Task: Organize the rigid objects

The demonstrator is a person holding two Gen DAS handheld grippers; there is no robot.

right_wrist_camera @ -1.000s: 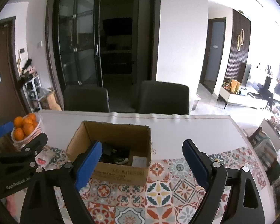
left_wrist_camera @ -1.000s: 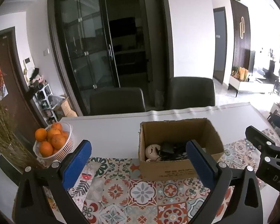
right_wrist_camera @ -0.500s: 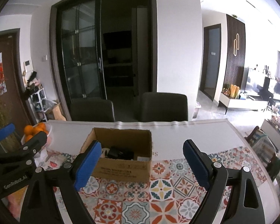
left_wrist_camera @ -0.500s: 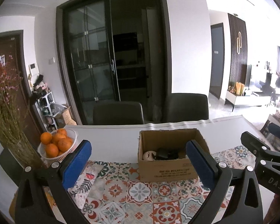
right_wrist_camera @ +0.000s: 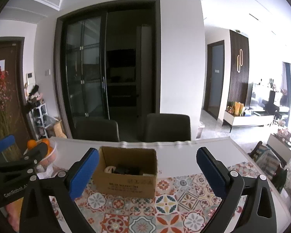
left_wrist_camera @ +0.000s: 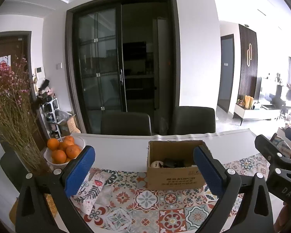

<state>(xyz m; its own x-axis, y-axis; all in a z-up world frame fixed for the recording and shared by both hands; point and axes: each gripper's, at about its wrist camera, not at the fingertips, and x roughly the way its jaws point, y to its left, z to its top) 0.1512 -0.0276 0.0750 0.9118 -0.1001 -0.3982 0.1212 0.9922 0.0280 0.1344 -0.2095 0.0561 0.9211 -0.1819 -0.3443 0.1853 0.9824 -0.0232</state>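
The white counter (left_wrist_camera: 126, 147), partly covered by a patterned tile-print mat (left_wrist_camera: 145, 200), stretches ahead of both tools. An open brown cardboard box (right_wrist_camera: 126, 174) sits on it just beyond the right tool (right_wrist_camera: 145, 172), nearer its left pad, and ahead of the left tool (left_wrist_camera: 143, 172), toward its right pad. Dark gadgets and a pale round object (left_wrist_camera: 156, 164) lie inside. A white basket of oranges (left_wrist_camera: 63, 152) stands beyond the left tool's left pad. The left tool is released and empty; the right tool's jaws are opening, nothing between them.
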